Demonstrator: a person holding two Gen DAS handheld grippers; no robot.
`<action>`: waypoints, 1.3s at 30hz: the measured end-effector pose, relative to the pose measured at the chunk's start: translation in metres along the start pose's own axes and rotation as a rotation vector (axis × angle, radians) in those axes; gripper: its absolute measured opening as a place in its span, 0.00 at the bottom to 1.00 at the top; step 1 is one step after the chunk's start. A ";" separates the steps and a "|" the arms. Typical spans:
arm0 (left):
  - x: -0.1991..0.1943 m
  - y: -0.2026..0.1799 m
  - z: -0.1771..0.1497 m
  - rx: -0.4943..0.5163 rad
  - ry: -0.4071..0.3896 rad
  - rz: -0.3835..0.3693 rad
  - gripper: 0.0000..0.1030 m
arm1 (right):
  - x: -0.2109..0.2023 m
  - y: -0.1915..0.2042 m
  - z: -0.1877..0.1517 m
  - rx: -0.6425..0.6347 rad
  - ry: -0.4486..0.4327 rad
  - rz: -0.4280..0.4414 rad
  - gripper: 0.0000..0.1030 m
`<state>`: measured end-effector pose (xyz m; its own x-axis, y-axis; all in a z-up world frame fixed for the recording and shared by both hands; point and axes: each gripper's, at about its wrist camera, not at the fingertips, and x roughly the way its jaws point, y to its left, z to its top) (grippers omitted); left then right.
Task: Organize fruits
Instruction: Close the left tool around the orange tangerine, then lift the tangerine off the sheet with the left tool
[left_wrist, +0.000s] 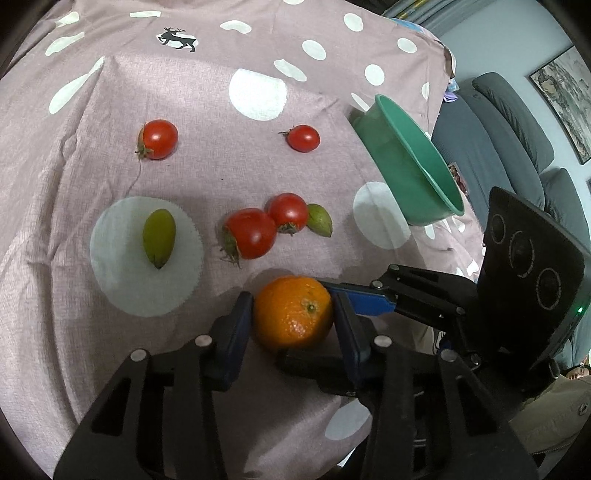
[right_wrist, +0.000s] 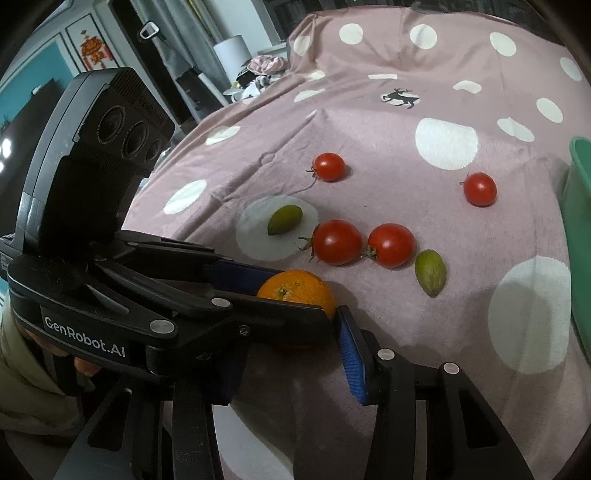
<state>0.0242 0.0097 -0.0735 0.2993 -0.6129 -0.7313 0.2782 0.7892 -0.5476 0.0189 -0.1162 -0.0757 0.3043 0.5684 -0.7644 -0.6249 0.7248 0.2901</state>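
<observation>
White lettering "GenRobot.AI" reads clear on the black body of the left claw; nothing else legible here.

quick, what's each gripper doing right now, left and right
Left gripper: closed on the orange, pads pressing both sides.
Right gripper: at the same orange; whether its pads press it cannot be told.

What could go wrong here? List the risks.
1. The left gripper and right gripper both crowd the orange; their fingers may clash and knock it loose.
2. The orange is round, so it could slip from the pads and roll into the tomatoes just beyond it.
</observation>
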 end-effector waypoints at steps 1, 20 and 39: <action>0.000 -0.001 0.000 0.001 -0.001 0.002 0.42 | 0.000 0.000 0.001 -0.004 0.001 -0.002 0.45; -0.011 -0.024 0.007 0.059 -0.047 0.020 0.42 | -0.022 0.007 0.001 -0.009 -0.082 -0.015 0.45; -0.011 -0.041 0.009 0.094 -0.058 0.038 0.42 | -0.033 0.004 -0.003 -0.005 -0.125 -0.011 0.45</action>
<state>0.0175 -0.0164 -0.0389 0.3628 -0.5860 -0.7246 0.3488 0.8064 -0.4775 0.0042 -0.1332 -0.0504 0.3980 0.6048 -0.6898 -0.6246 0.7293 0.2791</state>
